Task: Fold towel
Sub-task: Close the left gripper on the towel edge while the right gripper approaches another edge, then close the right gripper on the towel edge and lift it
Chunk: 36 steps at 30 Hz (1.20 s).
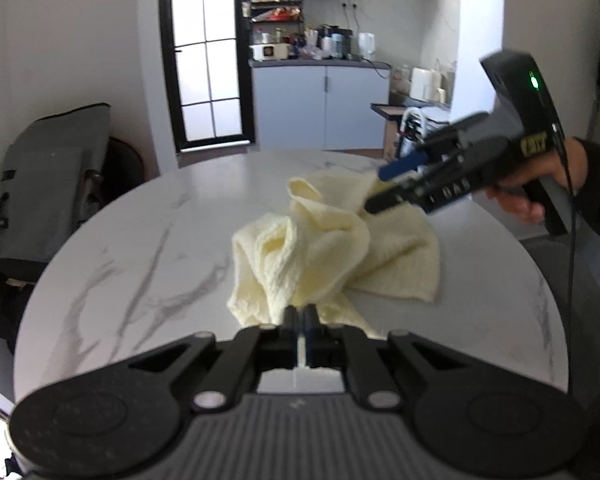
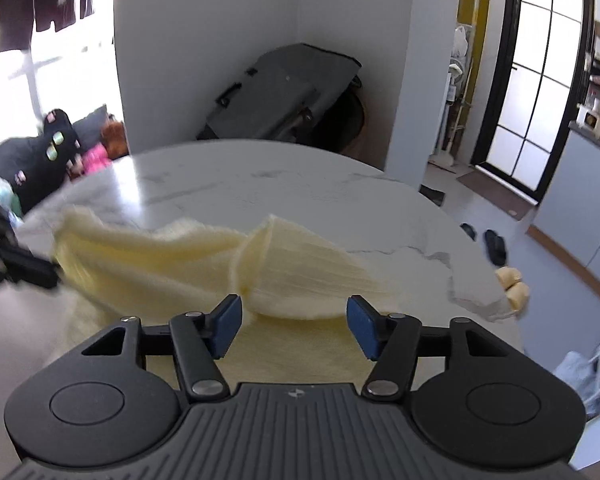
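A pale yellow towel lies crumpled on the round white marble table. My left gripper is shut on the towel's near edge, low over the table. My right gripper comes in from the right, open, its fingers at the towel's far right side. In the right wrist view the right gripper is open with its blue pads wide apart, and a raised fold of the towel sits between and just beyond them. The left gripper shows blurred at the left, holding the towel's end.
A grey bag leans on the wall past the table's left edge. A kitchen counter with appliances stands far behind. Slippers lie on the floor beside the table. A person's hand holds the right gripper.
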Each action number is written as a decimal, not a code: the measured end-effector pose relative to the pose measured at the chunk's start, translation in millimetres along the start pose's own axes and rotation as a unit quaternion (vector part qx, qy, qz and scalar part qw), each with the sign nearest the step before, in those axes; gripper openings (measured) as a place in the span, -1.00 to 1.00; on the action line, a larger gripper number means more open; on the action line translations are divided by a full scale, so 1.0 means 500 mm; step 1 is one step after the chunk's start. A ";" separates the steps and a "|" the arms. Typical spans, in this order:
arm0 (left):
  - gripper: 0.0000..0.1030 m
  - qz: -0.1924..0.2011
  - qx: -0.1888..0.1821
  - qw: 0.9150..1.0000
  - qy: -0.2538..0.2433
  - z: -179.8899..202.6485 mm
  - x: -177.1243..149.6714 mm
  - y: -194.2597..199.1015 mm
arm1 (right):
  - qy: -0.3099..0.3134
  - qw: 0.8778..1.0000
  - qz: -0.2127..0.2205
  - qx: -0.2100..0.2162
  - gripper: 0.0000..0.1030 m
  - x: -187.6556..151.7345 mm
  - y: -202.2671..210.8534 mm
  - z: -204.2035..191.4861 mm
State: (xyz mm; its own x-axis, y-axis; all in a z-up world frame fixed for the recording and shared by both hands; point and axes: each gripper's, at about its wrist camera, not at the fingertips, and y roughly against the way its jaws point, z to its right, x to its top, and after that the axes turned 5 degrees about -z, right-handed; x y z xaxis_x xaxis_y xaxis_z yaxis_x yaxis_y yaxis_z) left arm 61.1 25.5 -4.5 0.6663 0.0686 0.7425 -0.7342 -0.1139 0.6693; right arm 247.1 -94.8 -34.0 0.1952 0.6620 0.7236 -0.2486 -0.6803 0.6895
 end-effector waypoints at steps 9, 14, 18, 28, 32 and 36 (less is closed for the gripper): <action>-0.95 0.040 0.010 0.999 0.017 -0.017 0.040 0.020 | 0.009 1.000 -0.006 -0.001 0.25 0.011 -0.036 -0.002; -0.95 0.065 0.026 0.997 0.033 -0.044 0.052 0.033 | 0.010 1.000 -0.012 0.004 0.25 0.012 -0.045 -0.004; -0.95 0.083 0.038 0.995 0.042 -0.052 0.060 0.043 | 0.010 1.000 -0.017 0.009 0.25 0.014 -0.052 -0.006; -0.95 0.094 0.041 0.994 0.040 -0.055 0.080 0.048 | 0.010 0.999 -0.028 0.020 -0.84 0.017 -0.071 -0.010; -0.95 0.095 0.046 0.993 0.043 -0.059 0.079 0.047 | 0.011 1.000 -0.016 0.017 -0.93 0.022 -0.053 -0.008; -0.95 0.099 0.051 0.993 0.048 -0.066 0.079 0.050 | 0.002 1.000 0.003 0.011 -0.93 0.024 -0.023 -0.003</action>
State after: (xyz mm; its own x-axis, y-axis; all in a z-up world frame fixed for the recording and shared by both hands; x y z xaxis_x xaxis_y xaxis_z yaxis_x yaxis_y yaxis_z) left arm 64.7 58.3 42.1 0.4907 0.1293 0.8617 -0.8294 -0.2339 0.5073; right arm 250.9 -78.5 -33.3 0.1892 0.6595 0.7275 -0.2280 -0.6911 0.6859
